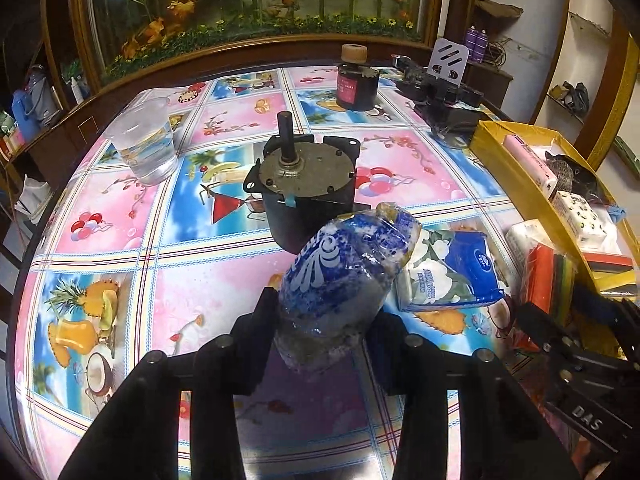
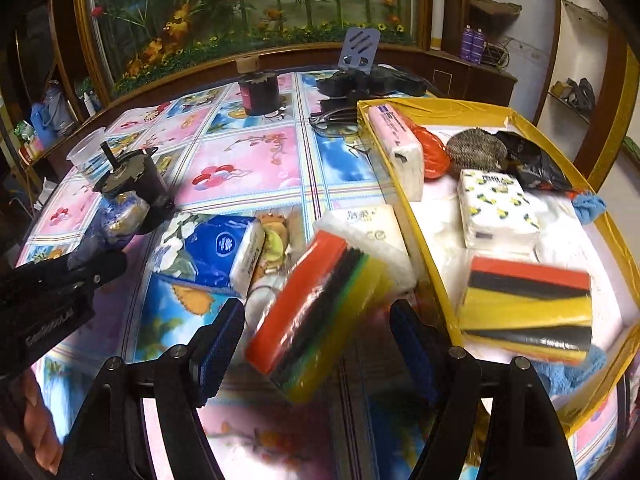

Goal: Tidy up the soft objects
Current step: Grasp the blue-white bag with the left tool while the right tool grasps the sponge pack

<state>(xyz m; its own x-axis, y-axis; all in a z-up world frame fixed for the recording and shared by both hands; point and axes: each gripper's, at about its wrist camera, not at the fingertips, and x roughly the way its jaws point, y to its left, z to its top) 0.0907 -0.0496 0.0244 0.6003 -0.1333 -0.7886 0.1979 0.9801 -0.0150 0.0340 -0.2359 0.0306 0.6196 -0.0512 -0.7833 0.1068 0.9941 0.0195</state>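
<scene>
Surface under both tools: glossy cloth printed with pink and blue fruit-and-drink squares.

Yellow box, open-topped, just right of the right tool. Inside it: a striped sponge pack nearest the tool, a white tissue pack with small dark prints beyond that, a pink-topped tissue pack along the far left wall, plus an orange bag, a grey scrubber and a black bag at the far end.

Motor, dark and round with a shaft pointing up, directly ahead of the left tool.

Second sponge pack, red, black, green and yellow layers in clear wrap, tilted, lies between the right tool's fingers. Fingers stand wide on either side with gaps showing; pads not pressing on it. It leans against a white pack just outside the box's left wall.

Blue crinkled packet, worn plastic, clamped upright between the left tool's fingers, its top near the motor's base.

Blue and white tissue pack flat on the surface, just right of the left tool and left of the right tool.

Clear plastic cup, far left ahead of the left tool, well apart.
</scene>
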